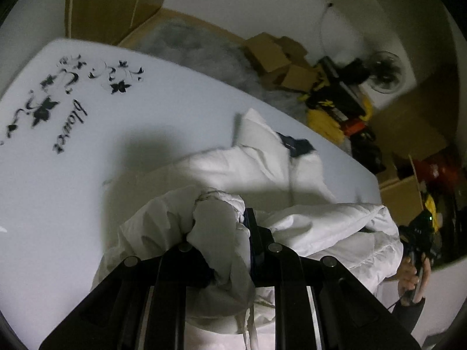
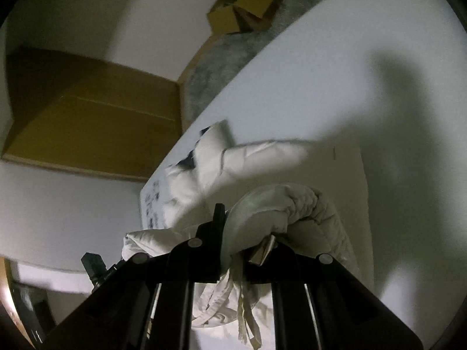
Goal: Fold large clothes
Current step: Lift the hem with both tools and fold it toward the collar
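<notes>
A white padded jacket (image 1: pixel 256 163) with a dark inner collar patch lies crumpled on the white table (image 1: pixel 87 157). My left gripper (image 1: pixel 224 227) is shut on a bunched fold of that jacket, which bulges up between the black fingers (image 1: pixel 253 221). In the right wrist view my right gripper (image 2: pixel 248 233) is shut on another thick roll of the jacket (image 2: pixel 280 204), with drawstrings hanging below it. A sleeve (image 2: pixel 262 151) stretches out across the table (image 2: pixel 350 73) beyond. The other gripper and the hand holding it (image 1: pixel 414 256) show at the left wrist view's right edge.
The table carries a black flower print with lettering (image 1: pixel 70 110) near its far left corner. Beyond the table's edge are a grey rug (image 1: pixel 198 46), cardboard boxes (image 1: pixel 274 58), a fan (image 1: pixel 382 70) and yellow and black clutter (image 1: pixel 335 108). A large flat carton (image 2: pixel 96 110) leans on the wall.
</notes>
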